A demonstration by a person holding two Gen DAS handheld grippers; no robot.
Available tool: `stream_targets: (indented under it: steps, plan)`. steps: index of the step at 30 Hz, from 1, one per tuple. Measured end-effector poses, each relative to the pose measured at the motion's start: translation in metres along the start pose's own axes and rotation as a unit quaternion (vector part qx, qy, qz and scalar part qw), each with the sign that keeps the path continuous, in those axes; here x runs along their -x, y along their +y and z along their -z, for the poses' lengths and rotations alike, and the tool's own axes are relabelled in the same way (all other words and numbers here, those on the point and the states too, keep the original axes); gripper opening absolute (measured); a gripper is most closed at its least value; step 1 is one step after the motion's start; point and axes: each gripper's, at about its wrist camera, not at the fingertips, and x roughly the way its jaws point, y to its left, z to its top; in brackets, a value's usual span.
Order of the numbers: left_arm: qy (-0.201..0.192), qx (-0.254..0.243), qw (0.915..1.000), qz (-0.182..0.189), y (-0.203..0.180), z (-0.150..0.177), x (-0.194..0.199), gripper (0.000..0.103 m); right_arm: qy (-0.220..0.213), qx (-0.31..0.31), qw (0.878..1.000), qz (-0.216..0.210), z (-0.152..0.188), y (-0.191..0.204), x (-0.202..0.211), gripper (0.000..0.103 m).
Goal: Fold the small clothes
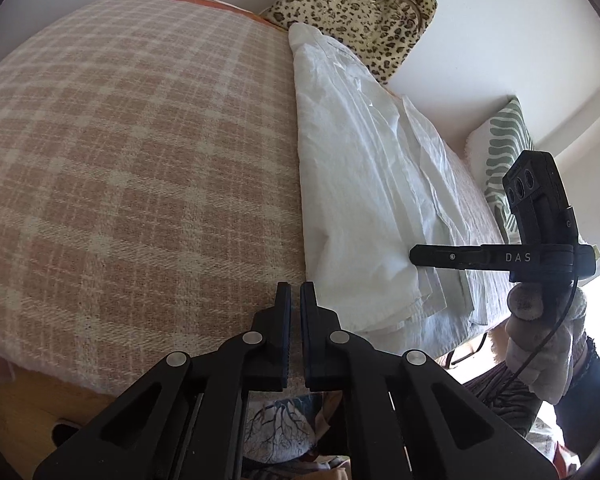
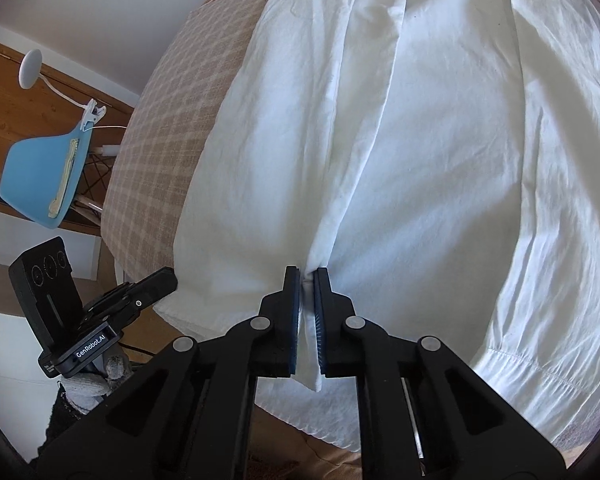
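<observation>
A white button shirt (image 2: 420, 128) lies spread on a bed with a pink plaid blanket (image 1: 140, 160); it also shows in the left wrist view (image 1: 352, 184) along the blanket's right side. My right gripper (image 2: 309, 276) is shut on a fold of the shirt's front placket near the hem. My left gripper (image 1: 296, 292) is shut and empty, just left of the shirt's near corner, over the blanket's edge. It also shows in the right wrist view (image 2: 164, 280) at the shirt's left corner. The right gripper shows in the left wrist view (image 1: 420, 257).
A leopard-print pillow (image 1: 360, 12) and a green patterned pillow (image 1: 504, 160) lean against the white wall. A blue chair (image 2: 44, 176) with a clip-on lamp (image 2: 30, 68) stands left of the bed. The bed's front edge is just below both grippers.
</observation>
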Motion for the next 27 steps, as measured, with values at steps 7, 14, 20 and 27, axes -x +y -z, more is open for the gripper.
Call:
stream_targets:
  steps: [7,14,20,27]
  plan:
    - [-0.058,-0.036,0.9976,-0.012,-0.024,-0.014,0.026,0.010,-0.030,0.051,0.998,0.026,0.013,0.011,0.026,0.023]
    - [-0.083,-0.115,0.9899,0.006,-0.077,-0.011,0.033,0.023,-0.122,0.036,0.992,0.023,0.021,-0.017,0.101,0.039]
    - [-0.072,-0.171,0.9820,0.037,-0.129,0.001,0.012,0.025,-0.187,-0.009,0.982,0.030,0.023,-0.058,0.159,0.039]
    - [-0.042,-0.228,0.9706,0.066,-0.185,0.016,-0.020,0.037,-0.226,-0.053,0.972,0.039,0.041,-0.111,0.201,0.040]
